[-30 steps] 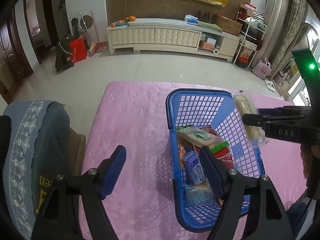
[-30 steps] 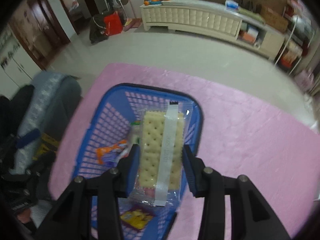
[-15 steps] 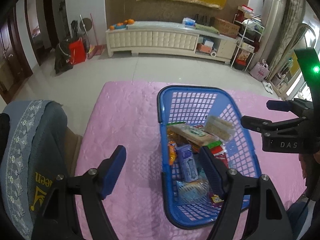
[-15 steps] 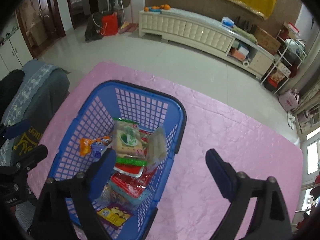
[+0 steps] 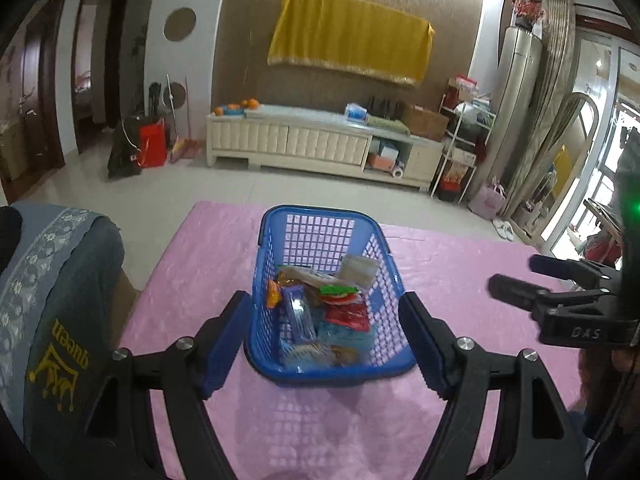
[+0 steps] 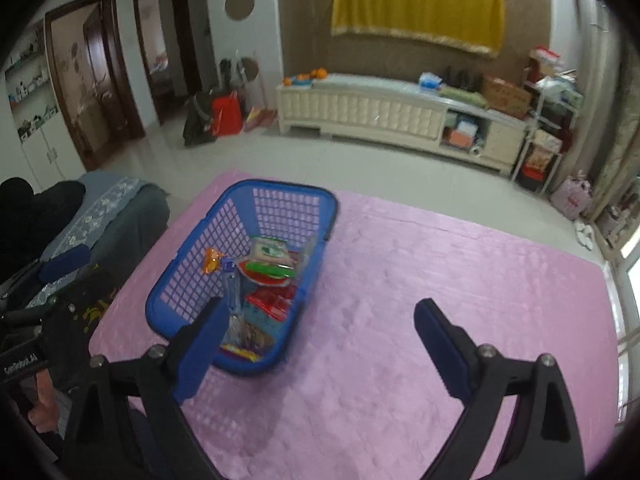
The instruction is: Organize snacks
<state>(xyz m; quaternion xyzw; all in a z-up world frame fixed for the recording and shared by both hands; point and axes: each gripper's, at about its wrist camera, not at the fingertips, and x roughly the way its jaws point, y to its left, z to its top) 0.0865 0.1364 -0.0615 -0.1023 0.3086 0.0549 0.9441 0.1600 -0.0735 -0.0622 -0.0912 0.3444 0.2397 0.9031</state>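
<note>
Snacks point(image 5: 320, 308) piled inside blue basket point(image 5: 316, 218) on pink tablecloth point(image 6: 400, 280), cracker pack point(image 5: 358, 268) against right wall. Right gripper point(image 6: 320, 344) jaws opening, empty; left gripper point(image 5: 326, 340) wide, empty. Cloth bare: sorting looks finished; otherwise, fetch another snack.

Blue plastic basket point(image 5: 320, 236), moulded in an open square lattice, faintly glossy along the rim. Inside, glossy foil and film snack packets point(image 5: 344, 316); at 1 o'clock within, a clear shiny cracker wrapper point(image 5: 358, 270). Pink quilted cloth point(image 6: 420, 320) over the bench, soft sheen, lightly puckered. Left claw point(image 5: 324, 340): matt black plastic arms, ribbed blue pads, bright metal screw heads. Right claw point(image 6: 320, 344): same matt black plastic and blue pads, jaws opening, nothing between. At 9 o'clock, grey-blue woven chair cover point(image 5: 60, 280) with lace trim and yellow print. Glossy pale floor tiles point(image 5: 180, 192).
</note>
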